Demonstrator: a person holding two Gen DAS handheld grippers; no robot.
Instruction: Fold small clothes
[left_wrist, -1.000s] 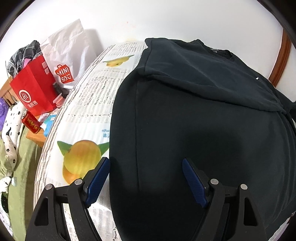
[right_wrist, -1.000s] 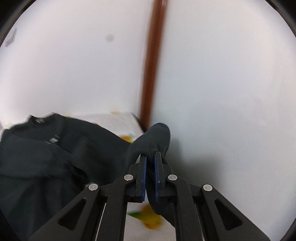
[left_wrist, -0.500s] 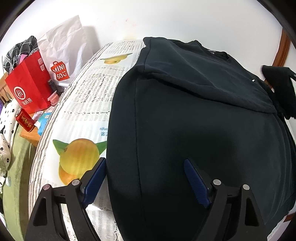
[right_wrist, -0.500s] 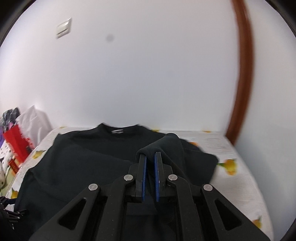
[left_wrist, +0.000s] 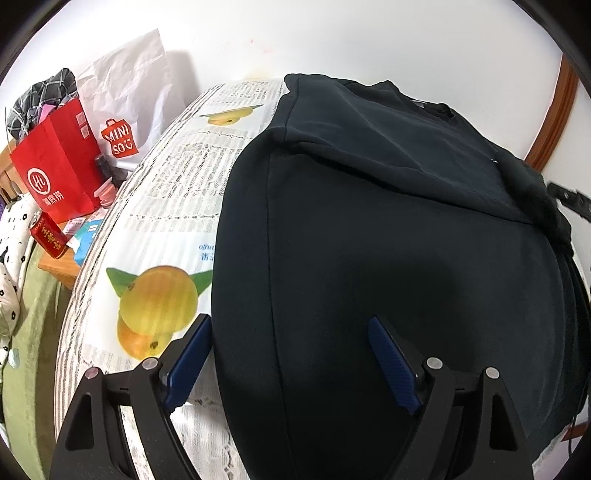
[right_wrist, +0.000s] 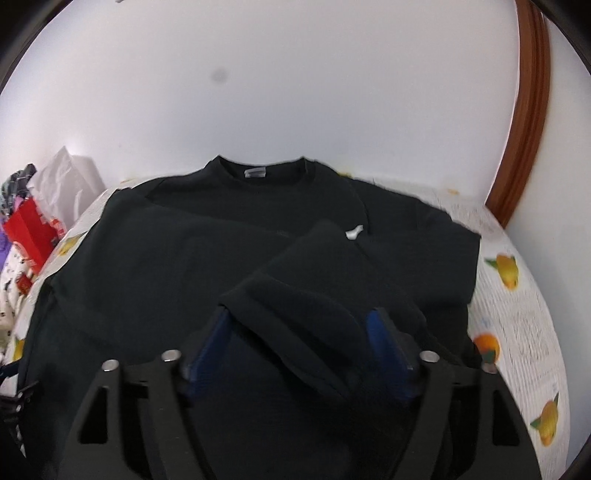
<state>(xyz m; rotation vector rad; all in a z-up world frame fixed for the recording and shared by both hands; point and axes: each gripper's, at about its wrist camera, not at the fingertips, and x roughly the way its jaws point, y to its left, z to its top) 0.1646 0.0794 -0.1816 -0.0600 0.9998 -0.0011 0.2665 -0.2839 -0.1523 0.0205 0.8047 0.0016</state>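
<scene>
The black sweatshirt (right_wrist: 229, 258) is lying spread across the desk, its collar and white neck label pointing away from you toward the wall. Its right sleeve (right_wrist: 314, 295) is lying folded inward over the body, the cuff end sitting between the fingers of your right gripper (right_wrist: 301, 350). You are holding that right gripper with its blue pads spread wide apart, one on each side of the sleeve, not pinching it. The view there is slightly blurred.

Your left gripper (left_wrist: 291, 358) is hovering just above the sweatshirt's near left edge with its jaws also spread wide; the left finger is sitting over the printed cloth just beside the garment's side, and the right finger is sitting over the dark fabric. A side seam is running away from between them toward the folded left sleeve (left_wrist: 388, 147) ahead.

Under the garment, the desk (left_wrist: 166, 206) is wearing a white cover printed with text and yellow-orange fruit. Off to the left of your left gripper, a red paper bag (left_wrist: 55, 173), a white Miniso bag (left_wrist: 125, 107) and a red can (left_wrist: 48, 236) are standing beyond the desk's edge
</scene>
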